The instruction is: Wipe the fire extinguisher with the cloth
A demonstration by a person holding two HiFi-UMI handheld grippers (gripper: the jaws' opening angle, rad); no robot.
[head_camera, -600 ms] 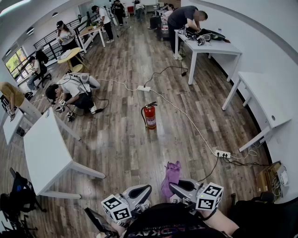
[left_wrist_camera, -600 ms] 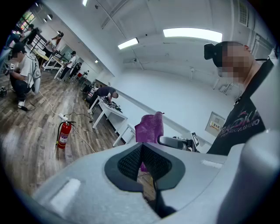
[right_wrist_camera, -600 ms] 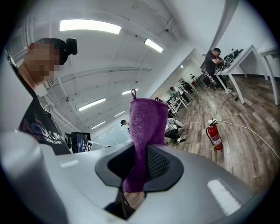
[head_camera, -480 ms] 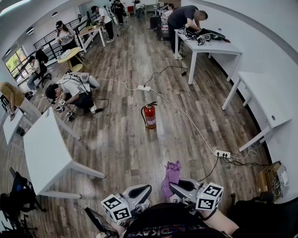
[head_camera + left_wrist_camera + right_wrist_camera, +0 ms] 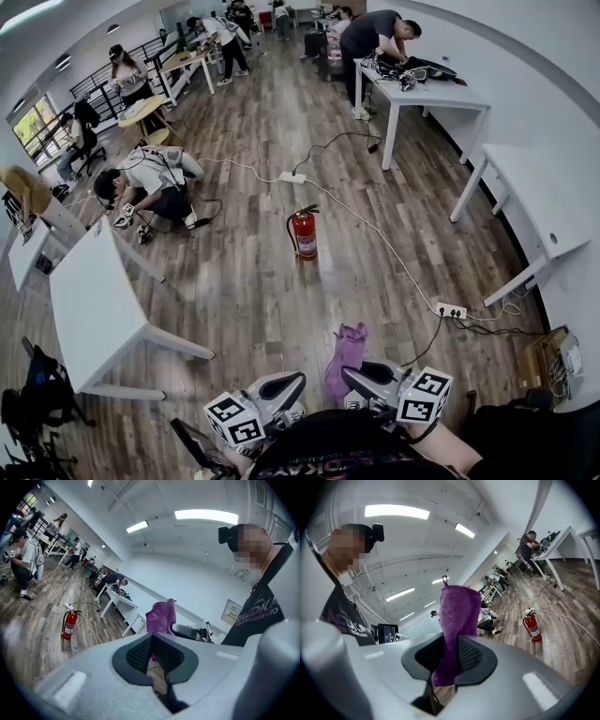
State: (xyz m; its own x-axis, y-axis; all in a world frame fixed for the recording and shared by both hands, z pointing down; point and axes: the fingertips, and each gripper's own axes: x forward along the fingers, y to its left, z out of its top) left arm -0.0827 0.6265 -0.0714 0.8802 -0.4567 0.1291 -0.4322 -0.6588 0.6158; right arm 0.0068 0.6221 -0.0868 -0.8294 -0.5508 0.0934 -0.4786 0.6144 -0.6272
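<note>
The red fire extinguisher (image 5: 304, 233) stands upright on the wooden floor (image 5: 244, 300), well apart from both grippers, which are held side by side at the near edge of the head view. The right gripper (image 5: 349, 373) is the one on the cloth side: its jaws are clamped on a purple cloth (image 5: 348, 349), and the free end of the cloth sticks out past the jaws toward the extinguisher. In the right gripper view the cloth fills the gap between the dark pads (image 5: 471, 654) and rises above them, with the extinguisher far off to its right on the floor. The left gripper (image 5: 298, 378) sits nearer than the extinguisher and a little to its left; its jaws are pressed together with nothing between them. A white cable (image 5: 375, 234) runs past the extinguisher on its right and seems to pass just beside the base, though contact is hard to judge from this far. Beyond the extinguisher lies a white power strip (image 5: 292, 177); left of it a person (image 5: 150, 183) crouches on the floor, and a white table (image 5: 89, 309) stands nearer on that side.
</note>
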